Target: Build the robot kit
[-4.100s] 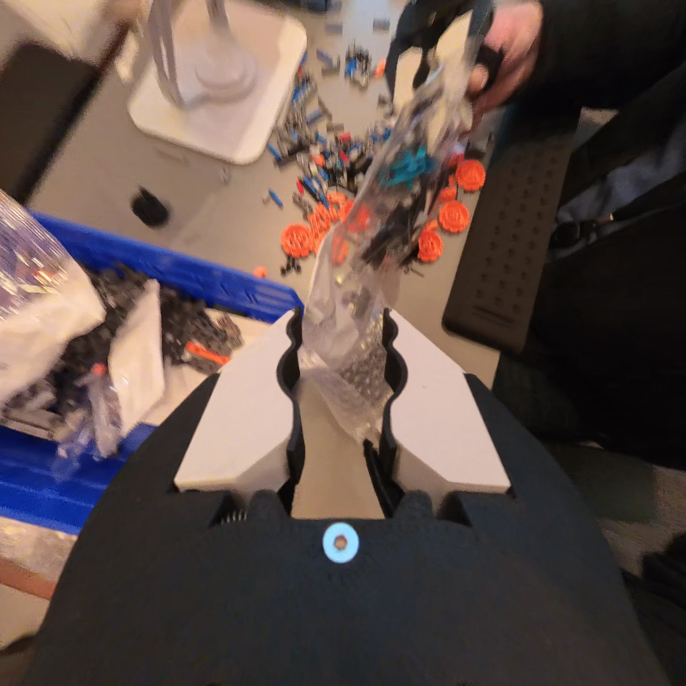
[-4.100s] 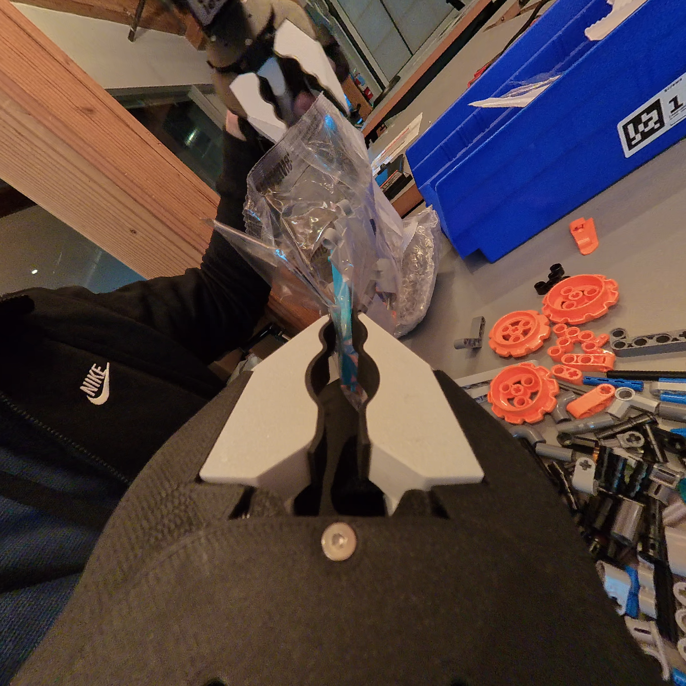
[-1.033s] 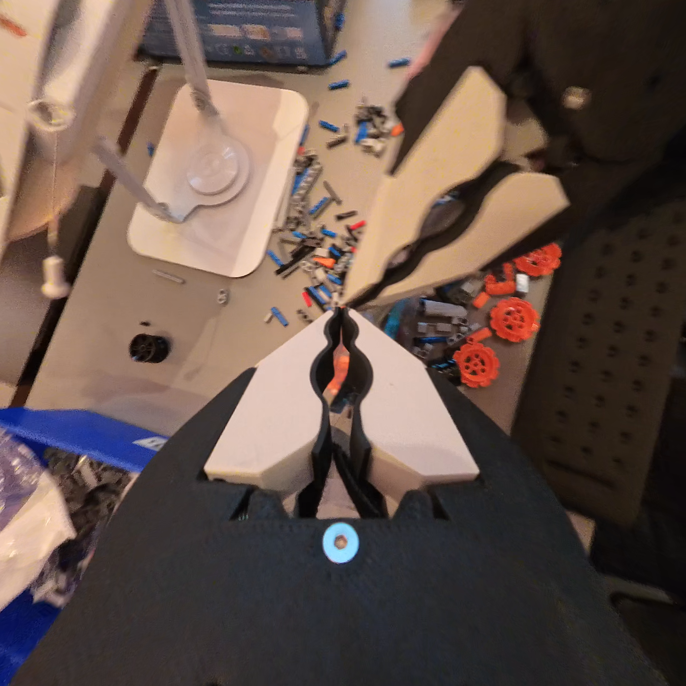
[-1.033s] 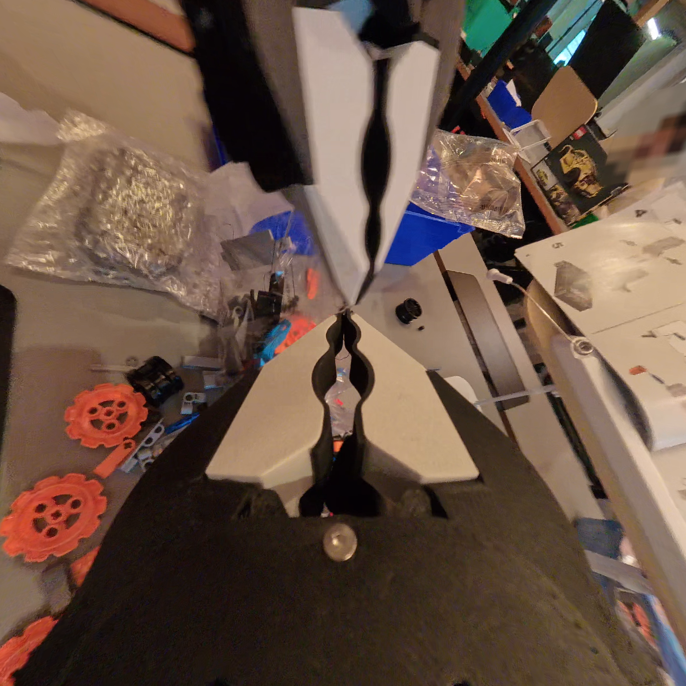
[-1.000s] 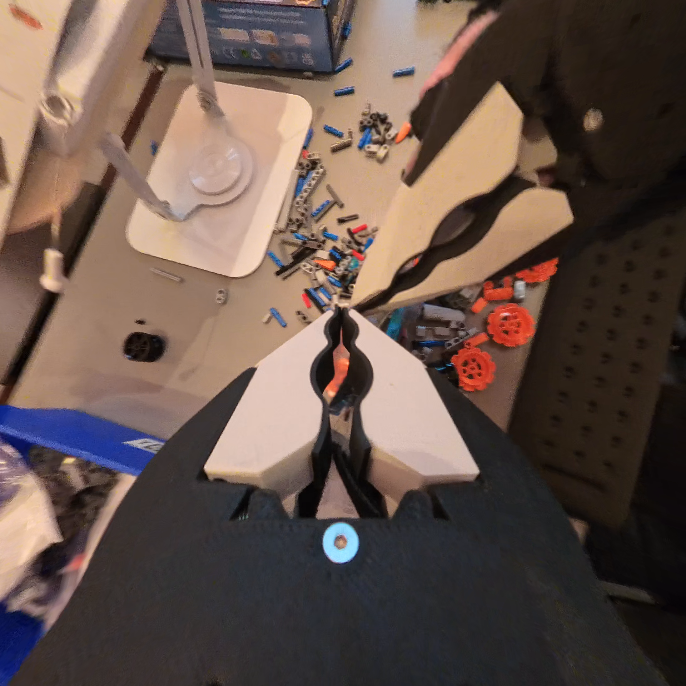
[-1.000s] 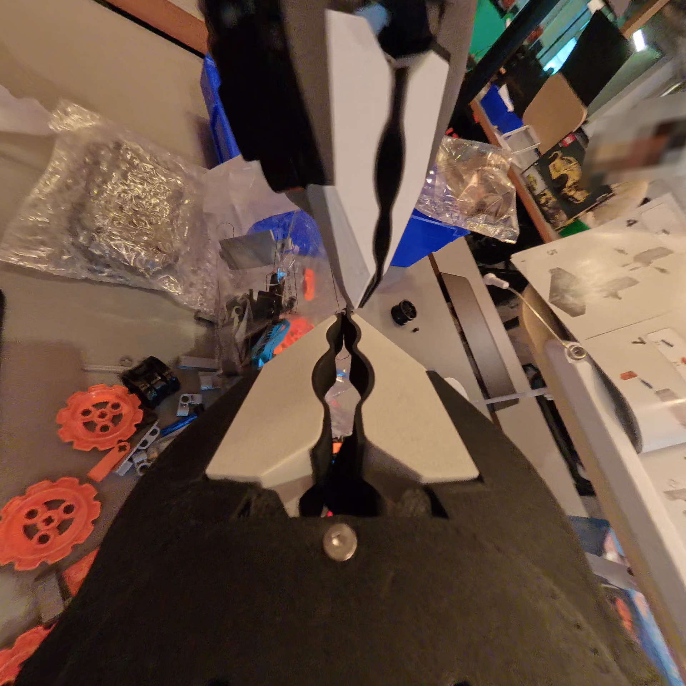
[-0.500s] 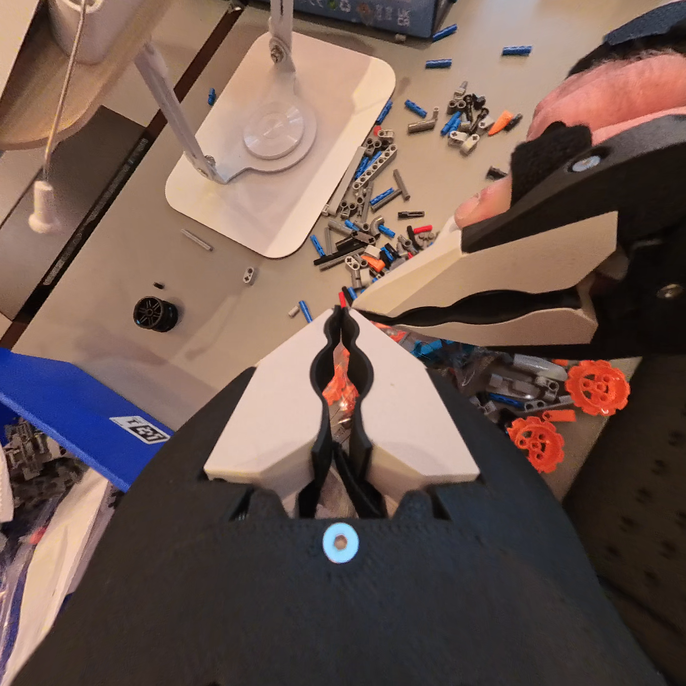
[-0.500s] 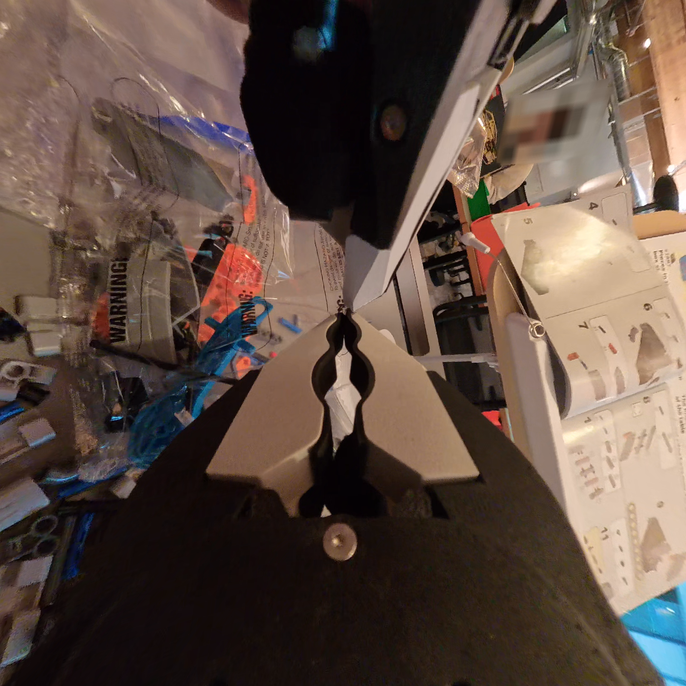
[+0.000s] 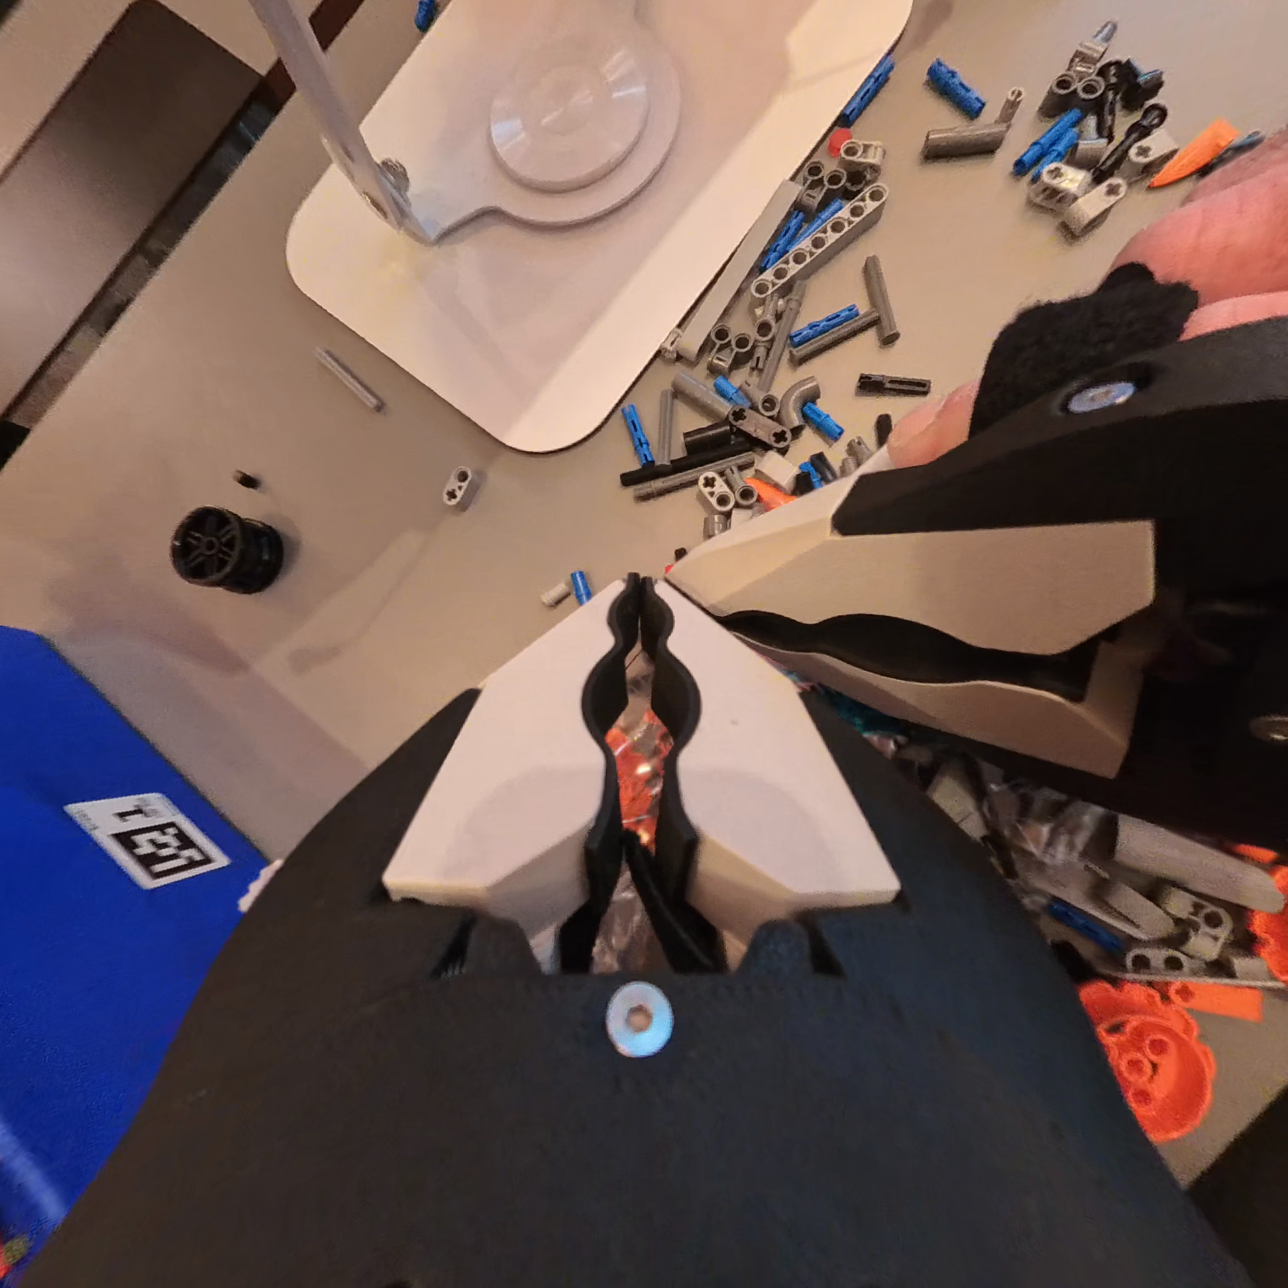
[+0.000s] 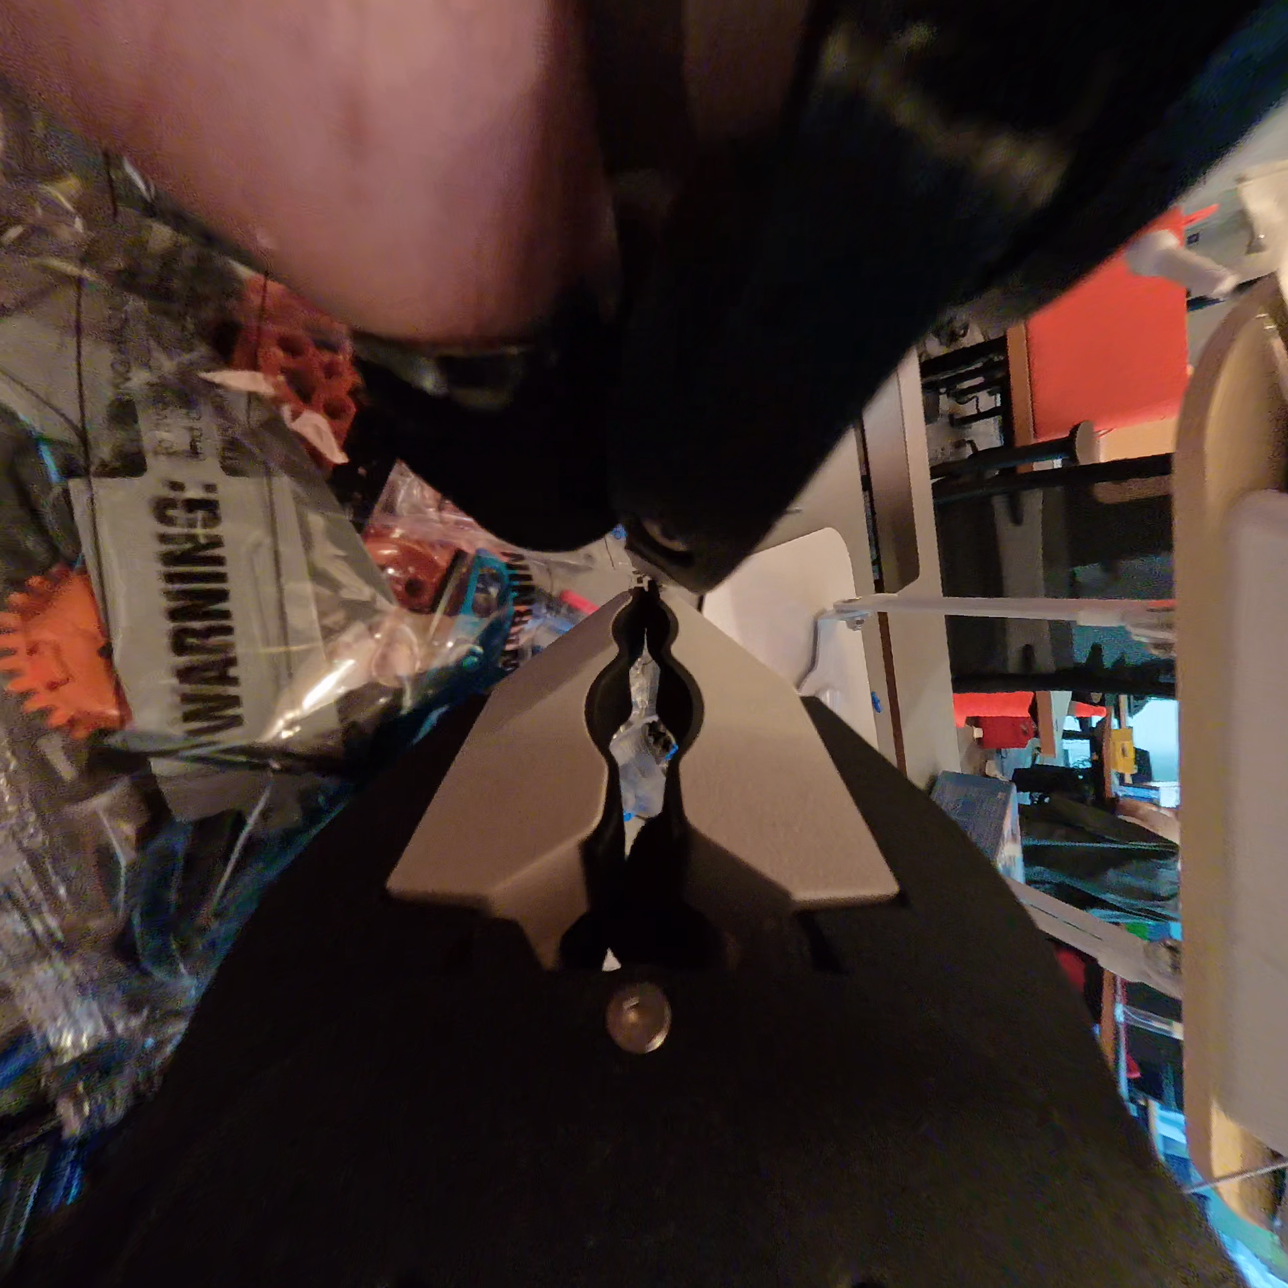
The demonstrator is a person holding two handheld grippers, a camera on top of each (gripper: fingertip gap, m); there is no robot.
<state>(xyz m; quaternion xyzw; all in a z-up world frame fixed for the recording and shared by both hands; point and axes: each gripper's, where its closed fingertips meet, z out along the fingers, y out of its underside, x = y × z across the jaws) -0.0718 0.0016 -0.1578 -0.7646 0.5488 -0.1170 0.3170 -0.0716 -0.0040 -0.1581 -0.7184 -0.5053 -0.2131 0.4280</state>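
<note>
Gripping: left gripper and right gripper both pinched tight on the bag, tips nearly touching
Bag: clear crinkly plastic bag, printed, holding orange, teal and grey pieces
Count: one bag, two grippers

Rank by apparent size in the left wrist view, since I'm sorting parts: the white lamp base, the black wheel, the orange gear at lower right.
1. white lamp base
2. orange gear, though it lies nearer the camera
3. black wheel

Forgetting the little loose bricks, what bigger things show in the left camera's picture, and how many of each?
Grippers: 2 (left, right)
Clear bag, pinched by both: 1
Blue bin: 1
Black wheel: 1
White stand base: 1
Total: 6
</note>
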